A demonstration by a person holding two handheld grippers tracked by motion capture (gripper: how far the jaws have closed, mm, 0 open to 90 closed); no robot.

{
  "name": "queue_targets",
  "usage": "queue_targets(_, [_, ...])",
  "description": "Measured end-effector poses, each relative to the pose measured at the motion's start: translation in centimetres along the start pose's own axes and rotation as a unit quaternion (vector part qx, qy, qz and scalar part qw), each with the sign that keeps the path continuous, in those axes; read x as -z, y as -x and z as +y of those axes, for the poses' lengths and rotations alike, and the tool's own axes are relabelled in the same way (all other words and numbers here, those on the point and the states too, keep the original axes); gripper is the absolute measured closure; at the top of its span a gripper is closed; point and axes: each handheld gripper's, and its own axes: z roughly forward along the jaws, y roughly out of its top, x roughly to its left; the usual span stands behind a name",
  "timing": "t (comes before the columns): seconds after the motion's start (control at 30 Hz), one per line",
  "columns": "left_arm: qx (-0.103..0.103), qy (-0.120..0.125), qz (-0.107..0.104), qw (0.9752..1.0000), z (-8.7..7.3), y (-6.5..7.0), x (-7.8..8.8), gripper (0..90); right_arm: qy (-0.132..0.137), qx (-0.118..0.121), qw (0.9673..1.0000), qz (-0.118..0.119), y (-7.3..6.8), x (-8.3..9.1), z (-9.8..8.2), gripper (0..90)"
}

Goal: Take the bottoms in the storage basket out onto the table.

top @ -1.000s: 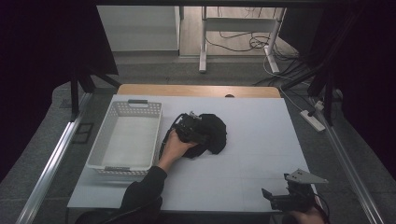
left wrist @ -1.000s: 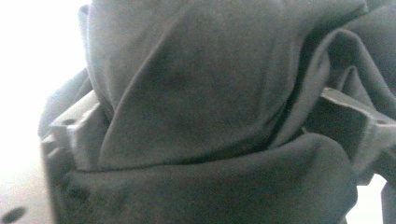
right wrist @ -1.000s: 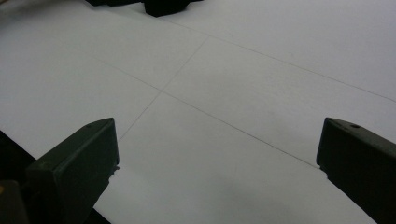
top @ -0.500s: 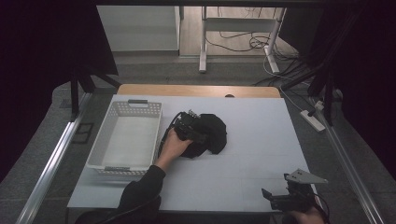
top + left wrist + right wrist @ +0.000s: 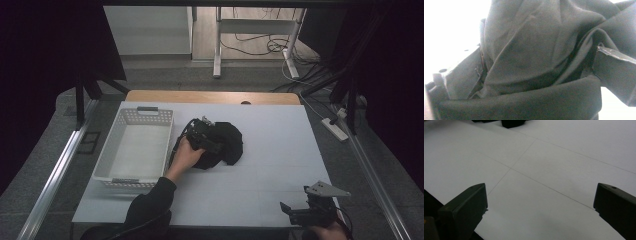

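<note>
The surface point(image 5: 280, 165) is covered with a white sheet, and a strip of light wood point(image 5: 215, 97) shows at its far edge. Thin seam lines cross the sheet. Around it the floor point(image 5: 60, 150) is grey carpet. Dark black curtains point(image 5: 45, 55) hang at the left and right sides. Behind, white metal legs of a desk point(image 5: 218, 45) stand on a paler floor, with loose black cables point(image 5: 260, 46) near them. A white power strip point(image 5: 335, 129) lies on the floor at the right. Metal rails point(image 5: 55, 175) run along both sides.
</note>
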Motion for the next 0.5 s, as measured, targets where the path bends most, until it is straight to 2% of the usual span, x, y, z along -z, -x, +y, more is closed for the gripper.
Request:
queue_targets(0.2, [0.003,0.011,-0.016,0.9998,0.5,0.0,0.9,0.0,-0.001,0.001,1.0,0.0,0.0,0.0,0.0,0.0])
queue_targets(0.5, [-0.007,0.021,-0.026,0.9994,1.1,0.2,2.0,0.0,-0.001,0.001,1.0,0.001,0.0,0.0,0.0,0.0])
